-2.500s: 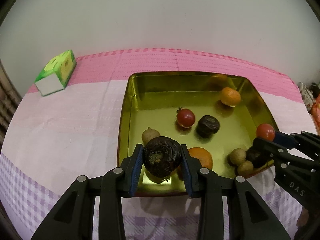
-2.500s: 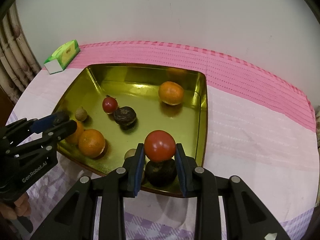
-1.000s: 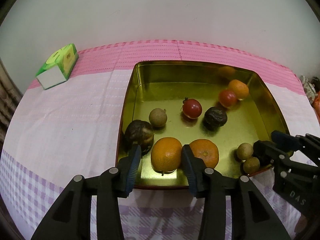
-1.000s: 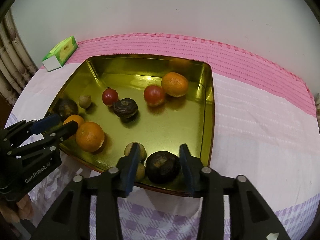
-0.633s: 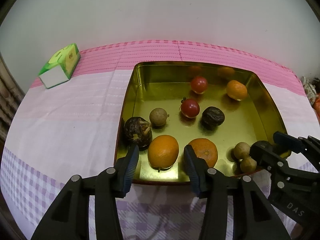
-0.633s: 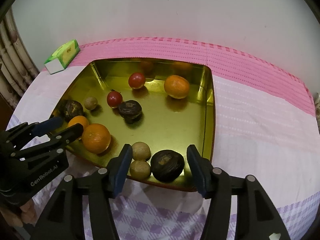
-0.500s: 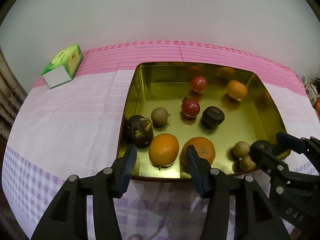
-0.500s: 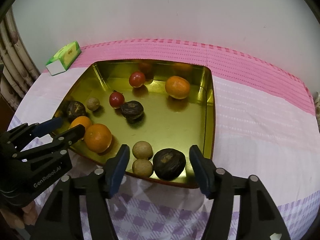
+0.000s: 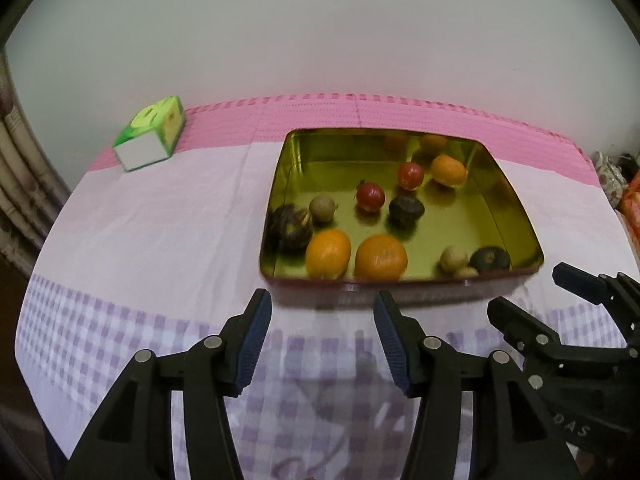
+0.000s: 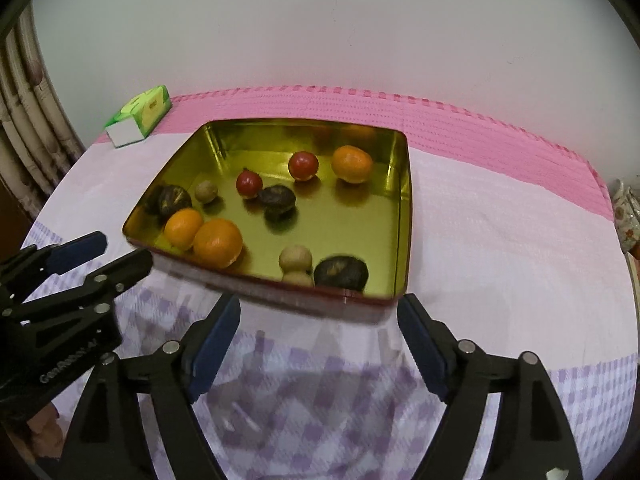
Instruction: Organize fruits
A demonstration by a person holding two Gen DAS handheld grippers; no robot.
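A square gold tin tray [image 9: 516, 208] [image 10: 404, 208] holds several fruits: oranges [image 9: 381, 257] [image 10: 218, 242], red tomatoes [image 9: 370, 195] [image 10: 303, 165], dark passion fruits [image 9: 291, 226] [image 10: 341, 273] and small brown longans [image 9: 322, 208] [image 10: 295, 257]. My left gripper [image 9: 322, 312] is open and empty, over the cloth just in front of the tray's near edge. My right gripper [image 10: 320, 312] is open wide and empty, in front of the tray's near right edge. Each gripper also shows in the other's view [image 9: 560, 292] [image 10: 116, 252].
A green and white tissue box [image 9: 150, 138] [image 10: 138, 120] lies at the back left on the pink cloth. The table has a pink and purple checked cloth [image 9: 140, 240]. A white wall stands behind. Floral objects [image 10: 628, 208] sit at the far right edge.
Both grippers let go of their fruit, the dark one and the red tomato, into the tray, opened wider and pulled back over the cloth in front of it. The tomato rolled toward the back.
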